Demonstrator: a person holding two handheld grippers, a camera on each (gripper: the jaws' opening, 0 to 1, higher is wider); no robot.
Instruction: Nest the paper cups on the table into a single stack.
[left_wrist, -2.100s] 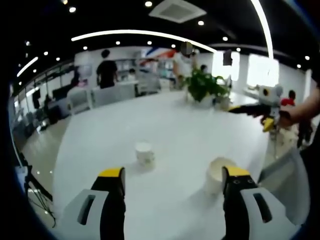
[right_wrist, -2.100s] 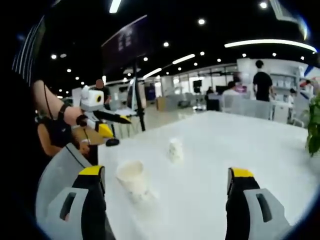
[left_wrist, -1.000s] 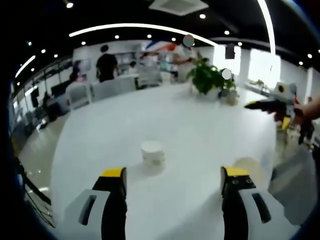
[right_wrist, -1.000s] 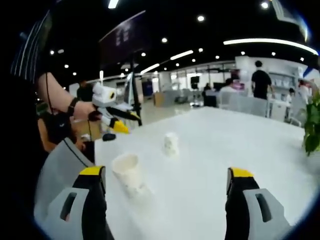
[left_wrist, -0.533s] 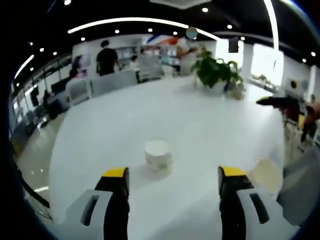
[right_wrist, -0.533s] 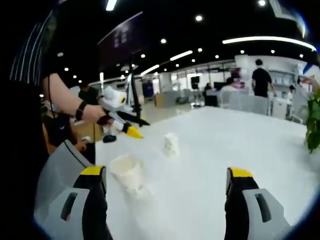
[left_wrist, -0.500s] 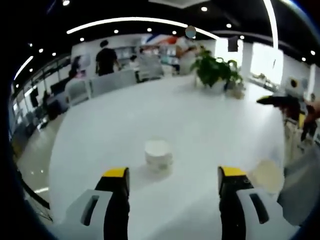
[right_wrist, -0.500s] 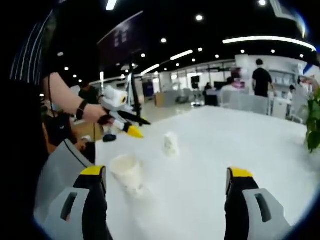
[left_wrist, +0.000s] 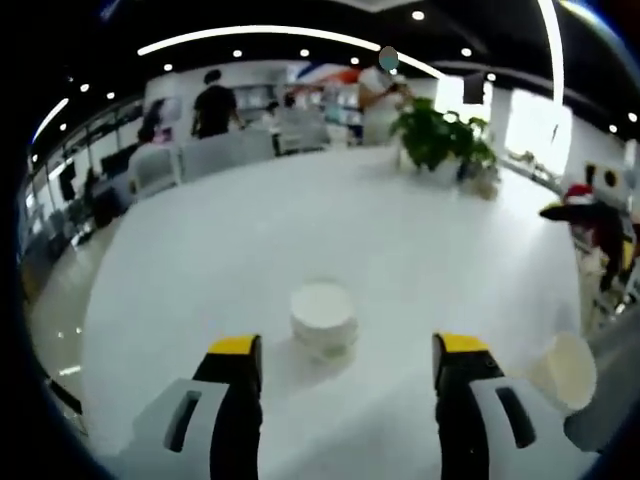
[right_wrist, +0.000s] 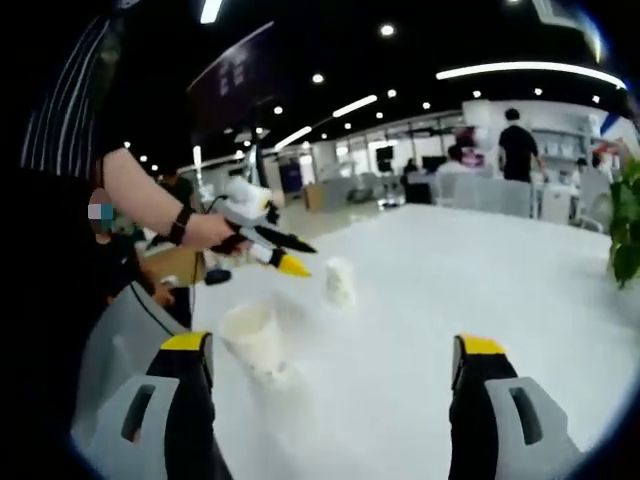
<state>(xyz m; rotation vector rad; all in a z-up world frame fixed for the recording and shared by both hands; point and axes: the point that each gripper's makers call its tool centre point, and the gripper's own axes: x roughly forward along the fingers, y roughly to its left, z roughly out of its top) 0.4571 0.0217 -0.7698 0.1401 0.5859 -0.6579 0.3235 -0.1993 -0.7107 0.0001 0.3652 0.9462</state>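
Two white paper cups stand on the white table (left_wrist: 220, 230). One cup (left_wrist: 323, 318) is upside down, just ahead of my left gripper (left_wrist: 348, 345) and centred between its open jaws. The other cup (left_wrist: 565, 370) stands mouth up at the right, near the table edge. In the right gripper view, the mouth-up cup (right_wrist: 252, 340) is beside the left jaw of my open right gripper (right_wrist: 333, 345), and the upside-down cup (right_wrist: 340, 283) is farther off. My left gripper (right_wrist: 300, 256), held by a hand, reaches close to the upside-down cup. My right gripper (left_wrist: 565, 208) comes in from the right.
A potted plant (left_wrist: 440, 140) stands at the far side of the table, also at the right edge as the plant (right_wrist: 625, 235). Chairs and people (left_wrist: 212, 105) are beyond the table. A grey chair back (right_wrist: 120, 340) is near the table edge.
My left gripper has moved forward toward the upside-down cup, which now looks larger and nearer between its jaws. The right gripper has barely moved.
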